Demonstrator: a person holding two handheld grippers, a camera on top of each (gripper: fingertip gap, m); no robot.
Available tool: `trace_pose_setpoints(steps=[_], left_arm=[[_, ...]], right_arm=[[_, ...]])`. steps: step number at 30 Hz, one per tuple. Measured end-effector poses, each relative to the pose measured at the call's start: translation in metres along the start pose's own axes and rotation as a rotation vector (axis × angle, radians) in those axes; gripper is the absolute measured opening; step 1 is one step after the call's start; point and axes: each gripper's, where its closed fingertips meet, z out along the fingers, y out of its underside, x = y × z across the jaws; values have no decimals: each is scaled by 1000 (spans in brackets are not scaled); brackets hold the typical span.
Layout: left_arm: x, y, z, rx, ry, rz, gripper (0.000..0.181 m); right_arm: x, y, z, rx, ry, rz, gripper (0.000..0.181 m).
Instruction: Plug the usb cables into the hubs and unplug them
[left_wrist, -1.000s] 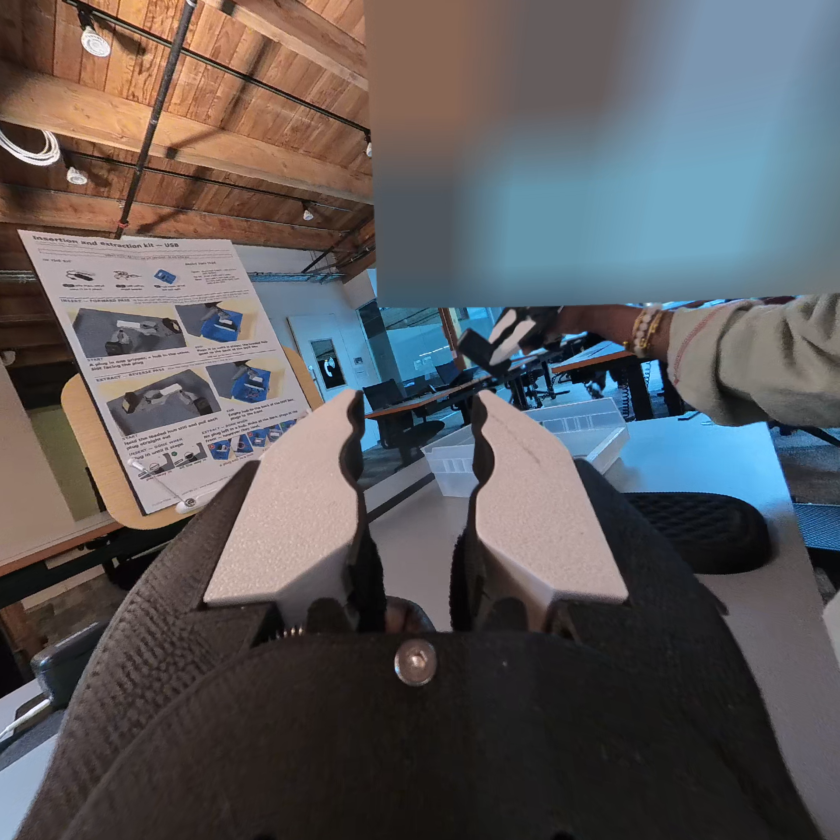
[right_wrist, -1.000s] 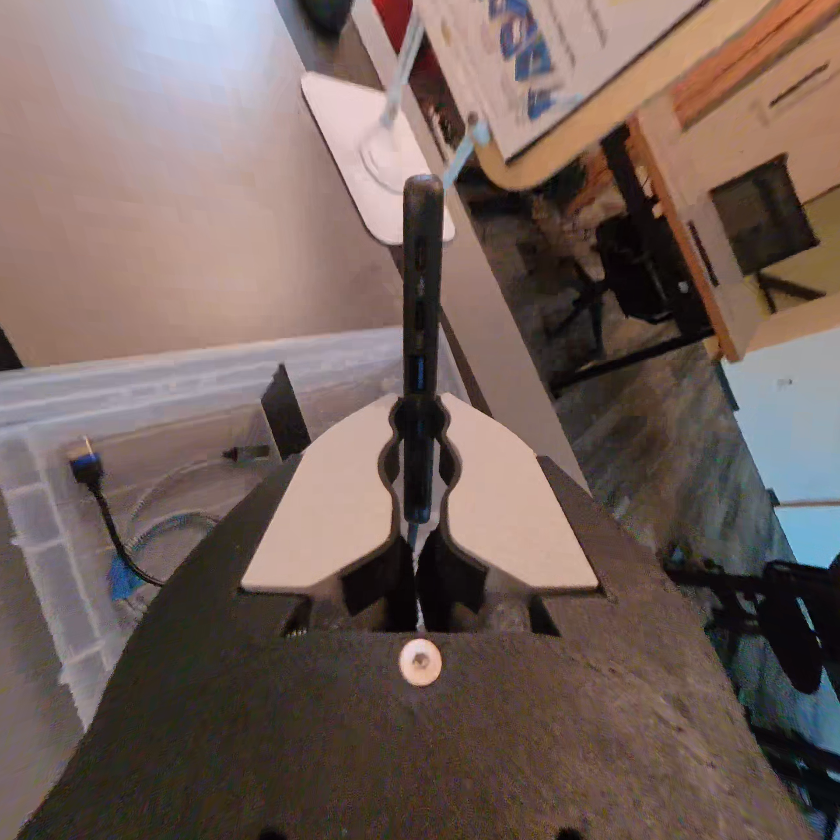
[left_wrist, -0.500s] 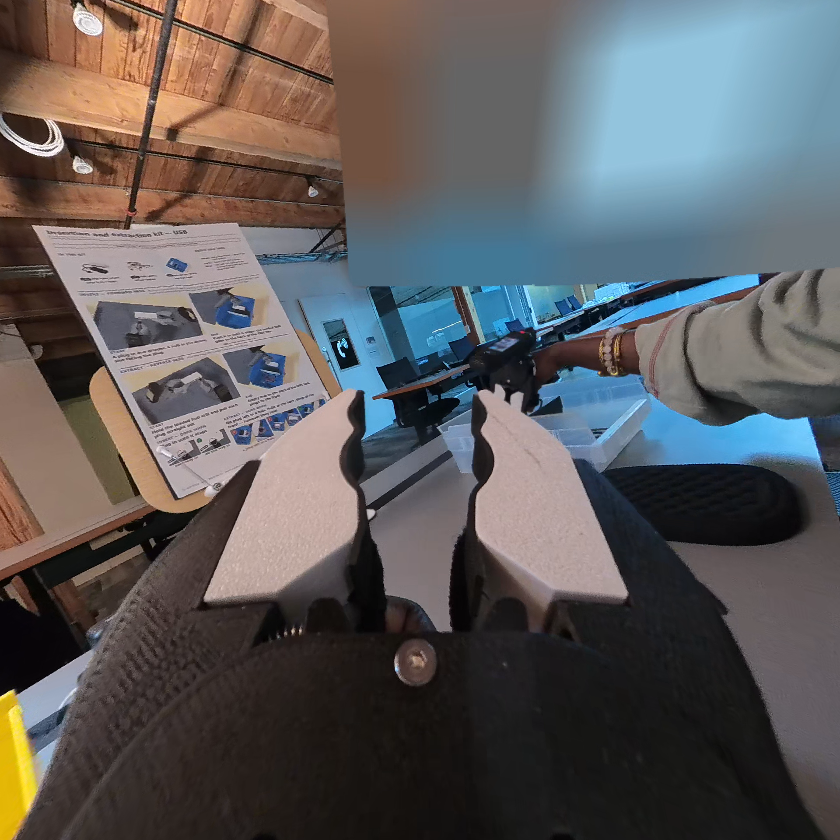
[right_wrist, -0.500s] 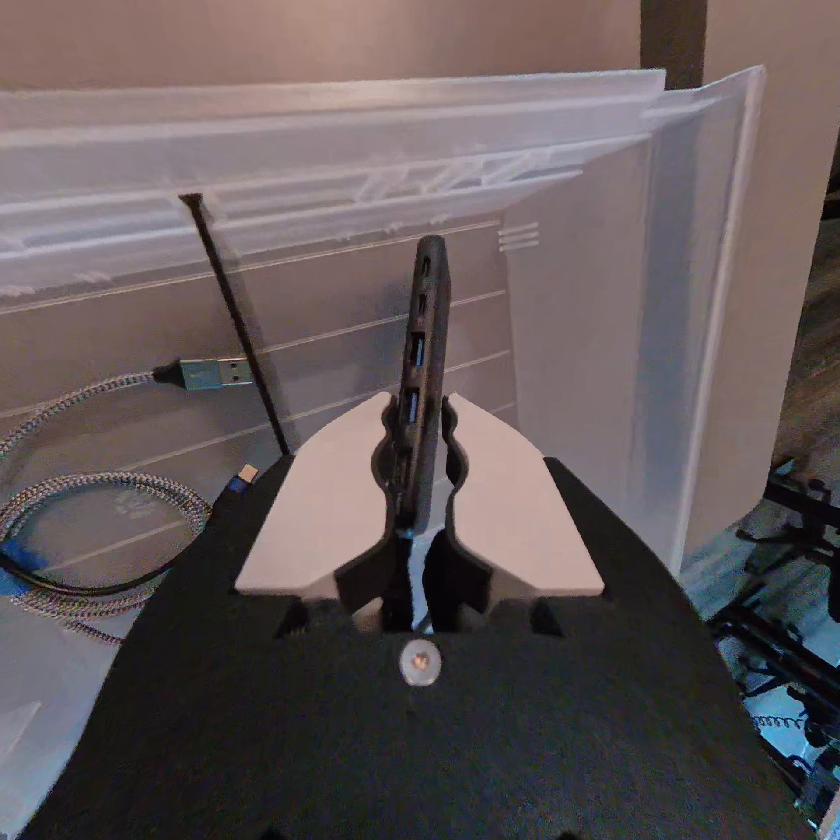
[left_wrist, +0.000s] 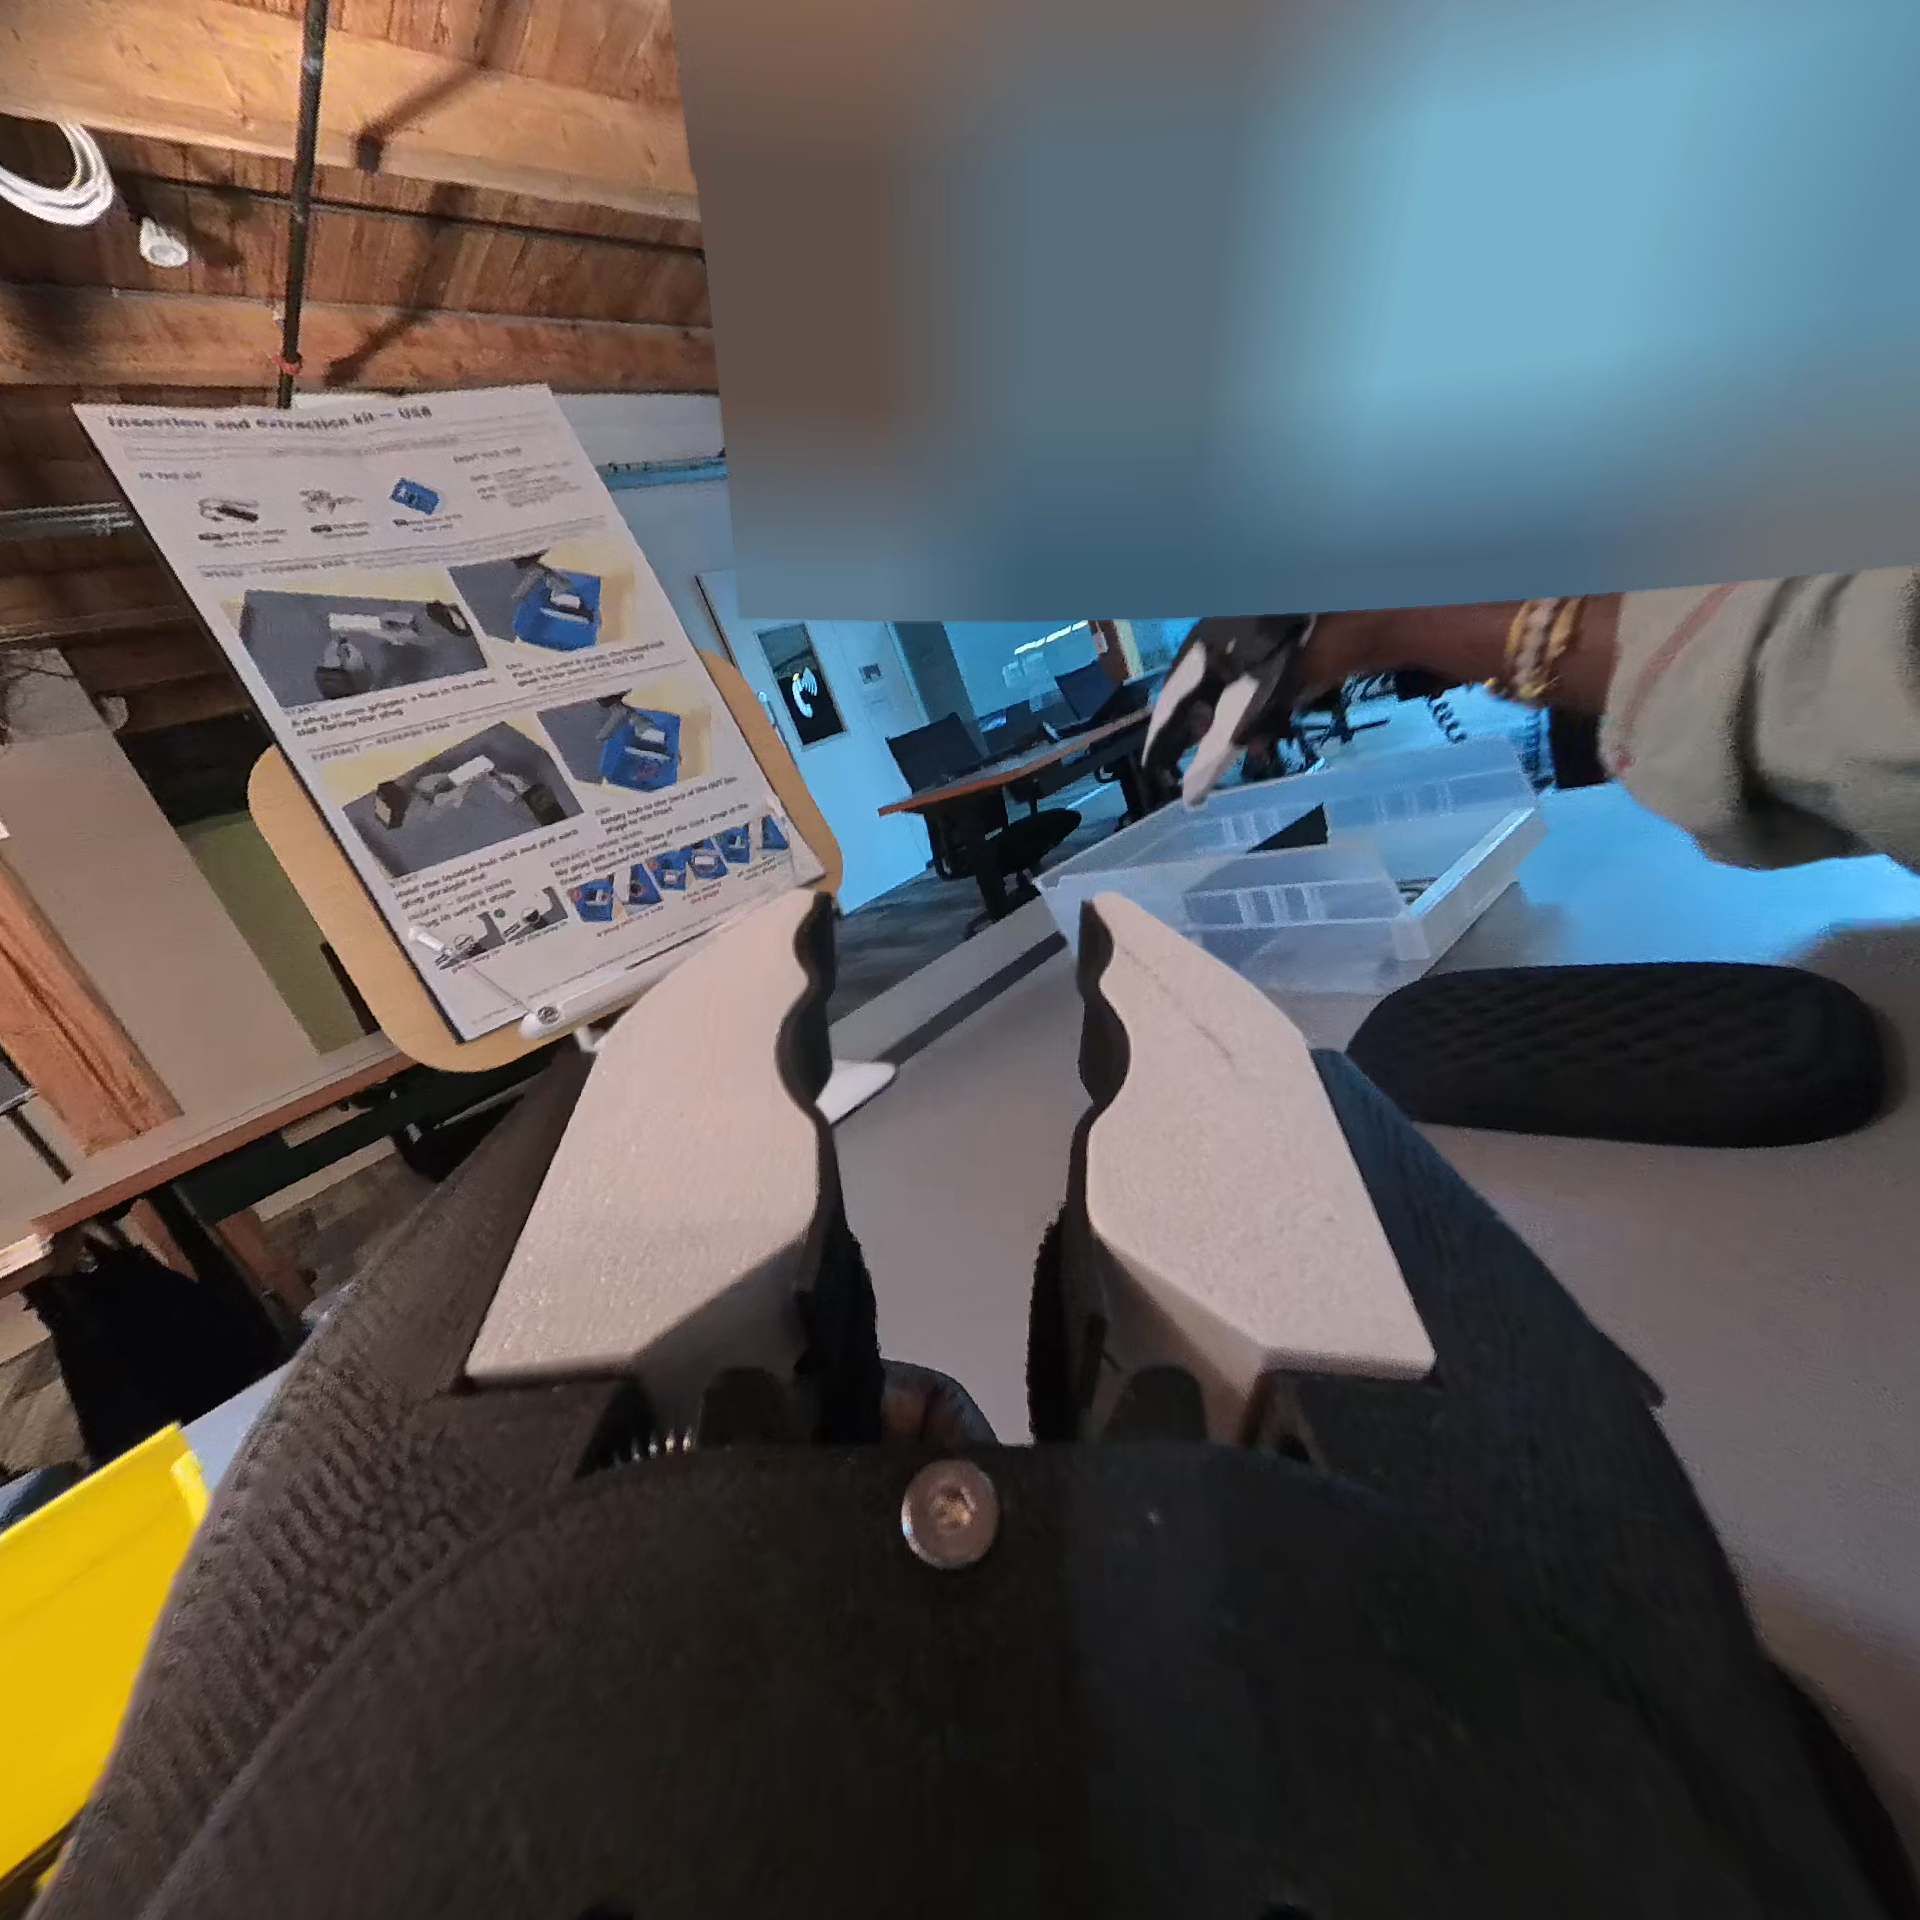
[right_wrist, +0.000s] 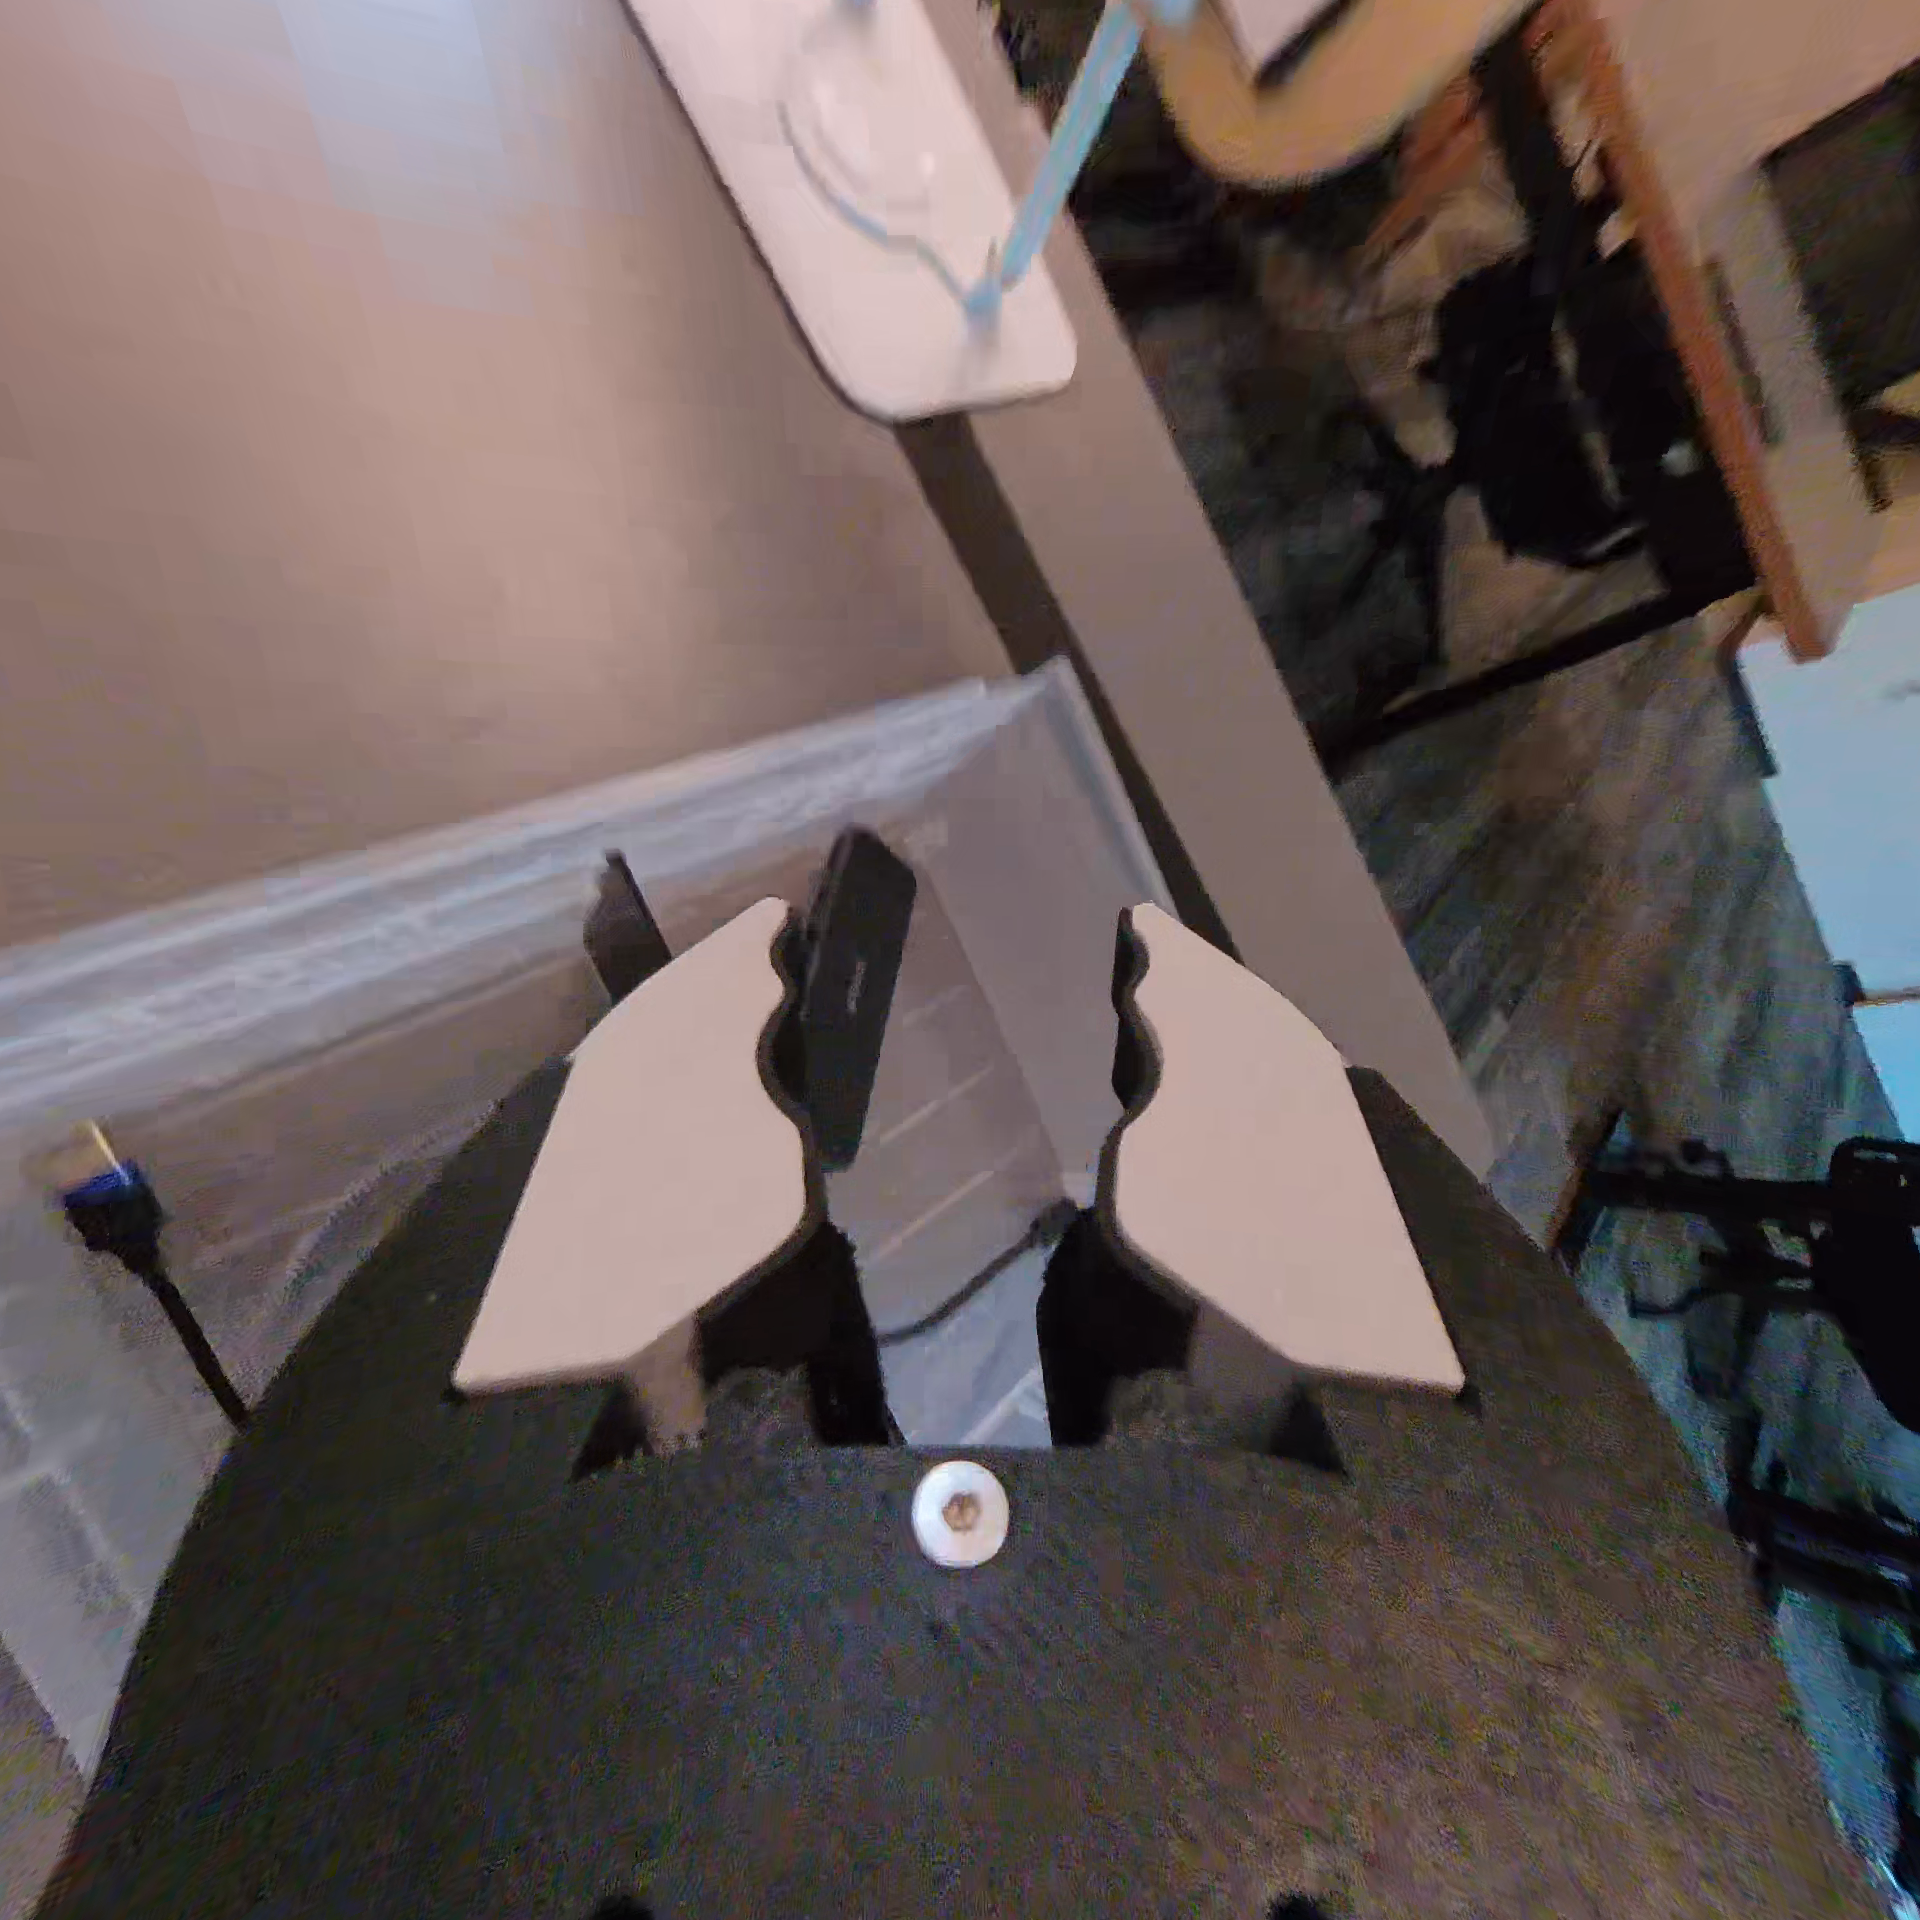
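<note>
Right wrist view: right gripper (right_wrist: 951, 971) jaws apart, hub (right_wrist: 847, 1023) against left finger; lift straight off bin (right_wrist: 436, 894), left gripper (left_wrist: 951, 961) also apart, empty.

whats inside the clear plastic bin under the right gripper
In the clear bin: a dark USB hub beside the open right gripper, a black divider, a blue-collared cable plug. The gripper's body hides the bin's near part.

I see an instruction sheet (left_wrist: 416, 665) on a wooden stand (left_wrist: 312, 883), a black mesh pad (left_wrist: 1621, 1049) on the grey table (left_wrist: 1662, 1299), and, I think, a yellow bin (left_wrist: 83, 1621).
</note>
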Motion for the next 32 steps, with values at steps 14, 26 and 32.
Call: trace_pose_setpoints(steps=[14, 26, 32], left_arm=[[-80, 12, -83, -579, -19, 237, 46], [-173, 116, -178, -1338, 173, 403, 48], [-179, 149, -186, -1481, 346, 412, 53]], right_arm=[[-189, -150, -136, 861, -105, 101, 61], [-199, -131, -125, 828, 14, 109, 57], [-196, -127, -122, 823, 24, 111, 56]])
